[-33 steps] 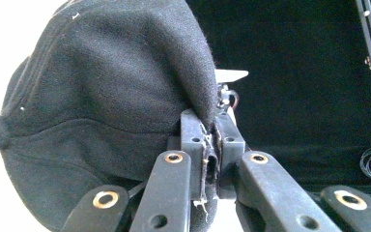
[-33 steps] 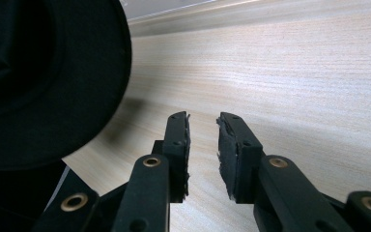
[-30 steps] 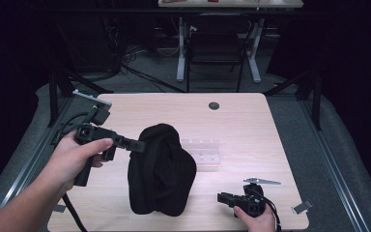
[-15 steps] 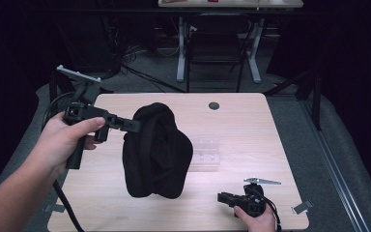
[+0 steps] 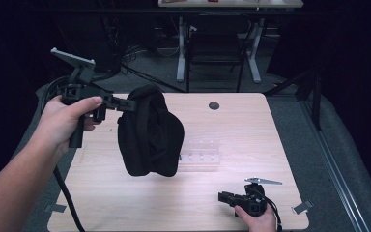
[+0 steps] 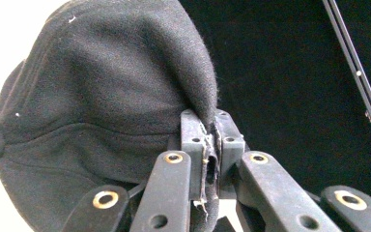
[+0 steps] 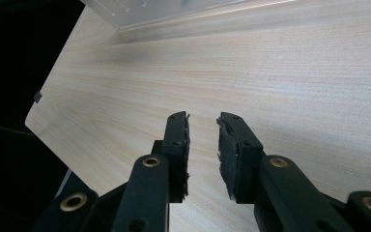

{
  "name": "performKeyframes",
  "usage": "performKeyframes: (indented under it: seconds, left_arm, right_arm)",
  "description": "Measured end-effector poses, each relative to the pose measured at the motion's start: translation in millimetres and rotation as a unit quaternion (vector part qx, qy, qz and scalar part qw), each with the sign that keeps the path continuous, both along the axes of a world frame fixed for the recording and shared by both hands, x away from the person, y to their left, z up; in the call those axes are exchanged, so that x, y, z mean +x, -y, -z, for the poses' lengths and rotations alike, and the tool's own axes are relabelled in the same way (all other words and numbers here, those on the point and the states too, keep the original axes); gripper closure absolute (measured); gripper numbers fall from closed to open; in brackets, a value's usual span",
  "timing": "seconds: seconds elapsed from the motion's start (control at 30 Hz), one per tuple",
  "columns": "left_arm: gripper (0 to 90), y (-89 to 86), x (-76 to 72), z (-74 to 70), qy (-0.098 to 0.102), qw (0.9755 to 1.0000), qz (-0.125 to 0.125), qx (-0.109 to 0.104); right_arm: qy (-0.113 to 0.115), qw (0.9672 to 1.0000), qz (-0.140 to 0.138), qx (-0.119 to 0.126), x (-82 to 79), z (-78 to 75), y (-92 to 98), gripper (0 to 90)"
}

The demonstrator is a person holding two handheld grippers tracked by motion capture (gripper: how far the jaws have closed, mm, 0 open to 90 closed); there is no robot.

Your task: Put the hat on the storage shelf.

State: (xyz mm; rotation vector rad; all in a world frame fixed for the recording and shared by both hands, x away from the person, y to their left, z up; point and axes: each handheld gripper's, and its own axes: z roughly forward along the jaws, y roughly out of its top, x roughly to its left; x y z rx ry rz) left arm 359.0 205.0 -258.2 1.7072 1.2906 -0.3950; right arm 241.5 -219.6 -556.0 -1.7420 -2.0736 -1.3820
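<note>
A black fabric cap (image 5: 149,133) hangs in the air over the left half of the wooden table (image 5: 251,125). My left gripper (image 5: 131,104) is shut on the cap's upper edge, held up by a hand at the left. In the left gripper view the jaws (image 6: 206,121) pinch a fold of the cap (image 6: 101,96), whose top button shows at the far left. My right gripper (image 5: 222,196) lies low at the table's front right in a hand. Its jaws (image 7: 203,121) stand a little apart over bare wood with nothing between them.
A clear plastic rack (image 5: 200,151) lies mid-table, just right of the hanging cap, and shows at the top of the right gripper view (image 7: 174,9). A small dark disc (image 5: 214,105) sits near the far edge. A cable trails off the front left. Desk legs stand beyond the table.
The left hand has raised the cap and carried it left and away; the cap now hangs free of the table. The right gripper has not moved.
</note>
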Motion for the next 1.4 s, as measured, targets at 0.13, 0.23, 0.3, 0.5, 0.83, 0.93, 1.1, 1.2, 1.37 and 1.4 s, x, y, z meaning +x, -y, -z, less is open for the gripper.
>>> performKeyframes:
  seconds: [0.13, 0.23, 0.3, 0.5, 0.83, 0.93, 1.1, 1.2, 1.37, 1.4]
  left_arm:
    - [86.2, -2.6, 8.8, 2.4, -0.001, 0.9999, -0.013, 0.003]
    - [86.2, -3.0, 12.8, 4.3, -0.004, 0.9998, -0.021, 0.001]
    - [86.2, -4.0, 17.1, 6.3, -0.005, 0.9997, -0.025, 0.003]
    - [86.2, -1.1, 28.9, 17.2, -0.01, 0.9994, -0.032, 0.002]
    - [86.2, 4.4, 43.0, 31.1, -0.014, 0.9989, -0.042, 0.014]
    - [86.2, 4.3, 45.0, 33.7, -0.016, 0.9986, -0.049, 0.012]
    - [86.1, 4.3, 48.1, 38.5, -0.018, 0.998, -0.059, 0.012]
    - [86.1, 6.7, 50.3, 42.2, -0.023, 0.9978, -0.061, 0.012]
    - [86.1, 12.2, 50.9, 45.2, -0.022, 0.9979, -0.06, 0.01]
    - [86.1, 12.2, 50.9, 45.2, -0.022, 0.9979, -0.06, 0.01]
  right_arm:
    - [0.002, 1.0, 0.0, -0.002, -0.1, -0.4, 0.5, 73.4]
    - [0.002, 1.0, 0.0, -0.002, 0.0, -0.6, 0.8, 73.4]
    - [0.003, 1.0, 0.0, -0.002, 0.1, -0.7, 1.1, 73.4]
    - [0.004, 1.0, 0.0, 0.001, 0.2, -1.0, 1.4, 73.2]
    - [0.004, 1.0, 0.001, 0.006, 0.5, -0.8, 2.4, 73.2]
    - [0.004, 1.0, 0.001, 0.006, 0.7, -0.7, 2.5, 73.2]
    - [0.008, 1.0, -0.001, -0.002, 0.6, -2.2, 2.4, 73.2]
    - [0.017, 0.9998, -0.002, 0.003, 0.8, -3.3, -1.0, 72.7]
    - [0.03, 0.9995, -0.006, -0.01, 0.3, -8.4, -3.7, 72.1]
    - [0.036, 0.9992, -0.007, -0.018, -0.1, -10.9, -3.6, 71.8]
